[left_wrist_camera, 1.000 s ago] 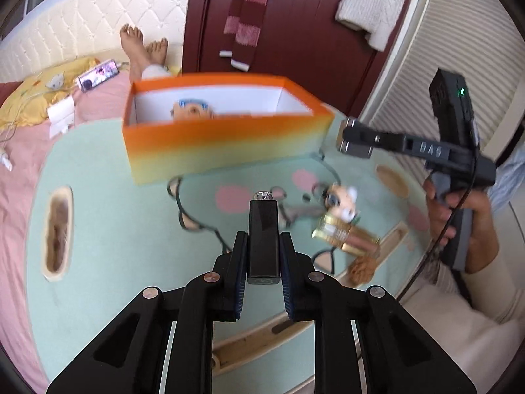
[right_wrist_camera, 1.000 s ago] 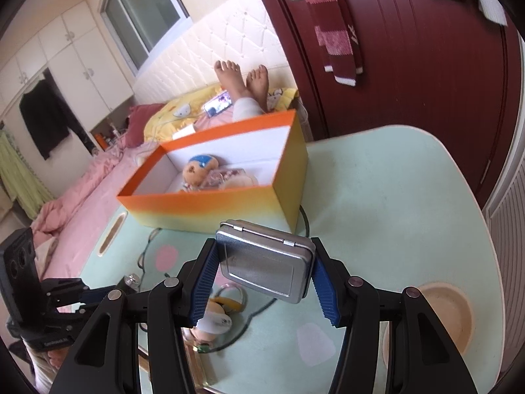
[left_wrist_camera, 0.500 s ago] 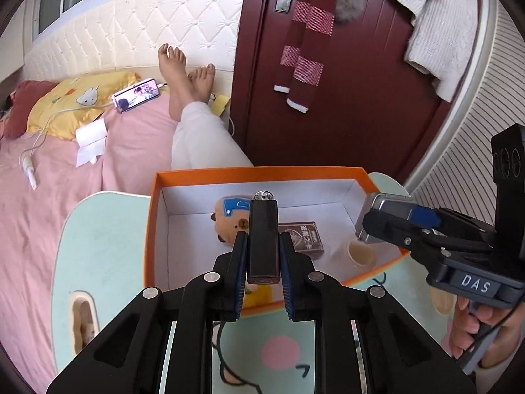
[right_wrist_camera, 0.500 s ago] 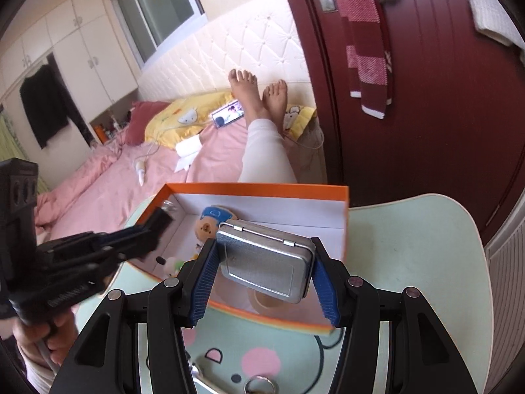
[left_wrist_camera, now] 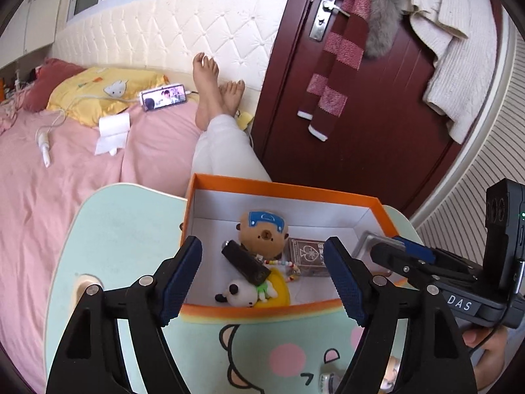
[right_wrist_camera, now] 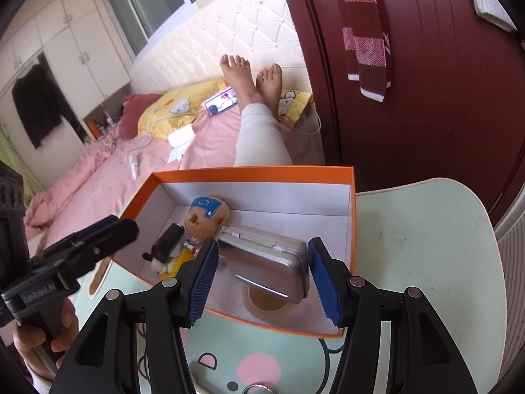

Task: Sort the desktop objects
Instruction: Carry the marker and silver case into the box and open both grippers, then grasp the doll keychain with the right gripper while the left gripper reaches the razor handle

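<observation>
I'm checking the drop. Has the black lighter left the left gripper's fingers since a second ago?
Yes. The black lighter now lies inside the orange box, beside the bear plush.

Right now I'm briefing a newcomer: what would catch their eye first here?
The orange box on the mint table, with a bear plush and black lighter inside. The right gripper is opening, with the metal tin between its fingers. Bare feet rest on the pink bed behind.

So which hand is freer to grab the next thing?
The left gripper: its jaws are opening on nothing, the lighter lying in the box; the right gripper has the tin between its opening jaws.
</observation>
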`<state>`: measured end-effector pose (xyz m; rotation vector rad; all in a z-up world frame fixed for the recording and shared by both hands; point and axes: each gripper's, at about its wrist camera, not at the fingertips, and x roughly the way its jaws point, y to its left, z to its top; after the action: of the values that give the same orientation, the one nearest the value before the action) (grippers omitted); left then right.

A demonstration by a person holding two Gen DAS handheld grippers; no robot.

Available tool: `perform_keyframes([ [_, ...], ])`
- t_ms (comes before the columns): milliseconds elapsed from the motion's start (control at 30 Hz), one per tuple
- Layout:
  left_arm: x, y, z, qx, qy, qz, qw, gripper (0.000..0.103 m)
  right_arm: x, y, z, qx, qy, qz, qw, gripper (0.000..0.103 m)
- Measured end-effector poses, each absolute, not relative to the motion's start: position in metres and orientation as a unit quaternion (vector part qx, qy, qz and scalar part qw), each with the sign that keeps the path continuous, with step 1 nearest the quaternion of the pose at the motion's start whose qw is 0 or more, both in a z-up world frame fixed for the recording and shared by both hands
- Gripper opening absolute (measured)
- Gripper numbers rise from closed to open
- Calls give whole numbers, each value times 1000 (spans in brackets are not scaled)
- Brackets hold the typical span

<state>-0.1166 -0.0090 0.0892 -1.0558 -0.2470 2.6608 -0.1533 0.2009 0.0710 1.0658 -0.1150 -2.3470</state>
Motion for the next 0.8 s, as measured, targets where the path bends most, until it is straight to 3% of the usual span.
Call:
perform_keyframes([
  [233, -70, -13, 93, -355, -68, 916, 175, 77, -106, 224, 90, 361, -38, -880, 307, 61],
  [400, -36, -7, 77, -362, -50, 912, 186, 77, -78, 252, 81, 357, -50, -884, 296, 74],
  [633, -24, 18, 45, -390, 5, 903, 181, 77, -59, 272, 56, 386, -38, -884, 259, 75],
  [800, -25, 24, 34, -403, 11, 896, 186, 77, -45, 247, 43, 413, 3, -858, 304, 75],
])
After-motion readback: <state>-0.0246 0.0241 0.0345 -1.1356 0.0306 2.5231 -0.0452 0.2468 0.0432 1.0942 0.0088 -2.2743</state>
